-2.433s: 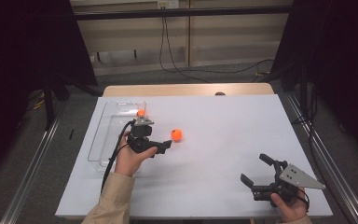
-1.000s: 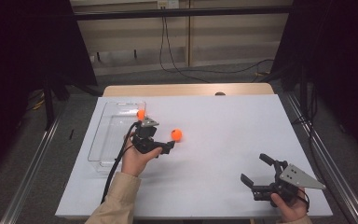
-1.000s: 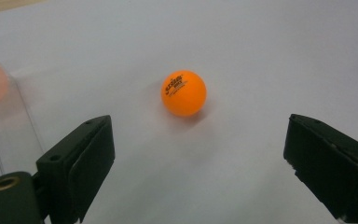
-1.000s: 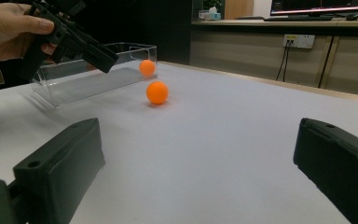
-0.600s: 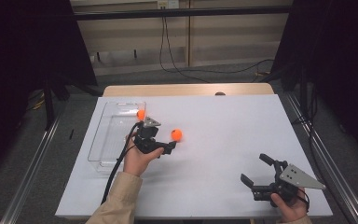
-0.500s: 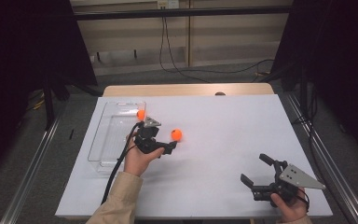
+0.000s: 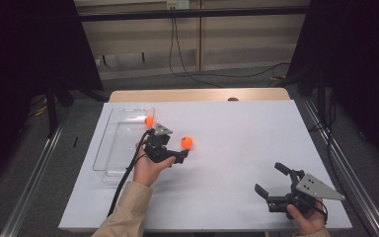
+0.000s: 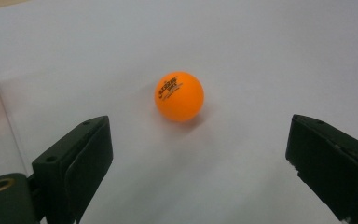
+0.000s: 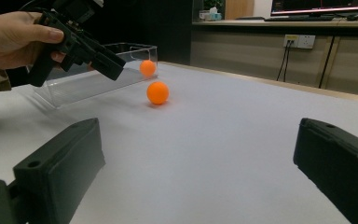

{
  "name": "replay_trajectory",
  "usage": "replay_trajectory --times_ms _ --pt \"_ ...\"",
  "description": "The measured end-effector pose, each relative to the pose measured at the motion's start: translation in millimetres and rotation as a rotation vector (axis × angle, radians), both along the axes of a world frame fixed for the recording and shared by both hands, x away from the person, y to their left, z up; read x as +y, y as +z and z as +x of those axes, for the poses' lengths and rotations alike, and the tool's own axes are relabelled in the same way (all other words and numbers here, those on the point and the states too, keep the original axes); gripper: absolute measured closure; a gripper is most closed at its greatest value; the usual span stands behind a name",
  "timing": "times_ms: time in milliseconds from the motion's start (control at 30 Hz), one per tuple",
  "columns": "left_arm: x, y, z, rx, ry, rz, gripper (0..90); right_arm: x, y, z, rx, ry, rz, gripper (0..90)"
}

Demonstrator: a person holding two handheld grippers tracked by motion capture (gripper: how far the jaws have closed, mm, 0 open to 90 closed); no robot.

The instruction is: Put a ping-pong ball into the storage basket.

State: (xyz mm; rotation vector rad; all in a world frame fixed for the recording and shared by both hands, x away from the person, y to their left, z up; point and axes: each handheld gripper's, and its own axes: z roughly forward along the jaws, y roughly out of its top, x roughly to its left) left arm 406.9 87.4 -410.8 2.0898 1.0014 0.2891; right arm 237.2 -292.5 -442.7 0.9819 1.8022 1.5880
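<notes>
The left gripper [image 7: 170, 150] has been eased slightly nearer 1 small orange plastic ball [image 8: 179, 96] lying on the white table [image 7: 237, 148]; its jaws are held apart, the ball ungrasped.

The left gripper [image 7: 173, 150] is held in a raised hand, its fingers [image 8: 74, 163] spread wide with nothing between them. The right gripper [image 7: 273, 183] sits low, fingers [image 9: 58, 163] likewise spread apart and empty.

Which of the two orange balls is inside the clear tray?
The far ball, at the clear tray's far end. The other ball lies on the bare white table.
</notes>
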Motion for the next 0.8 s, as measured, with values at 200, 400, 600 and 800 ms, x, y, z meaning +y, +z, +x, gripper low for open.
replay_trajectory --times_ms 200,400,600,800 --pt "-1.4 -1.8 0.7 -0.002 0.005 0.001 7.2 0.0 0.1 0.0 0.0 -0.001 0.001 0.9" --pt "-2.0 -2.4 1.1 -0.004 0.003 0.01 7.2 0.0 0.0 0.0 -0.001 0.0 0.0 0.9" --pt "-3.7 -3.5 1.5 -0.007 0.005 0.014 7.3 0.0 0.0 0.1 -0.001 0.0 0.0 0.9" --pt "-5.3 -5.3 2.3 -0.006 -0.001 0.024 7.3 -0.1 0.1 -0.1 -0.001 0.001 0.0 0.9"
